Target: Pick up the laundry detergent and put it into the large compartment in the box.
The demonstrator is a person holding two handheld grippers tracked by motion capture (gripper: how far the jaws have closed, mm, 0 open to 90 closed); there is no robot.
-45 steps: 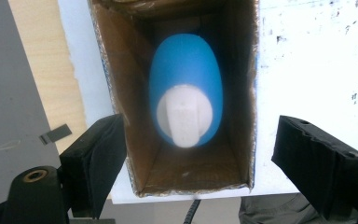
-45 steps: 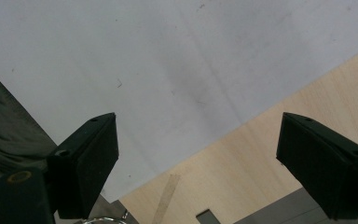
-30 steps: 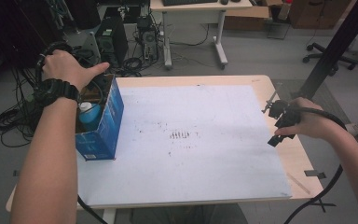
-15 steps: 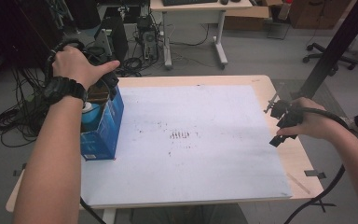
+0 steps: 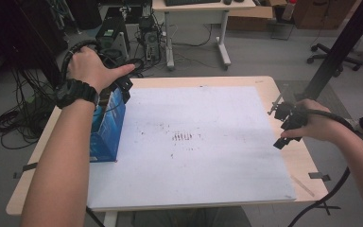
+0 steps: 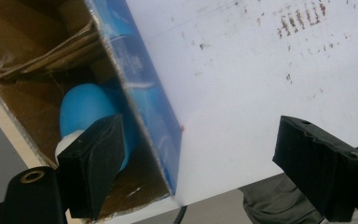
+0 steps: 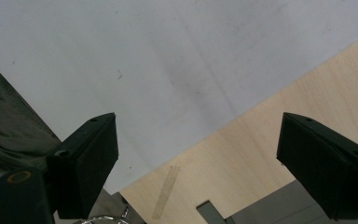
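The left tongs (image 6: 193,163) hang over the open top of a blue box (image 5: 106,125) that stands at the left edge of the tabletop (image 5: 274,101), on the left border of a big white sheet (image 5: 198,142). Their jaws are spread wide with nothing between them: in the left gripper view one jaw sits over the inside of the box and the other out over the white sheet, with the blue side wall running between them. Down in the box lies a round blue thing (image 6: 86,109) with a white end, among brown cardboard flaps.

The left hand (image 5: 92,68), with a black watch (image 5: 75,92) on the wrist, is above the far end of the box.

The right tongs (image 5: 286,125) are well apart from the box, at the right edge of the tabletop. They too are spread open and hold nothing, over the sheet's edge and bare wood.
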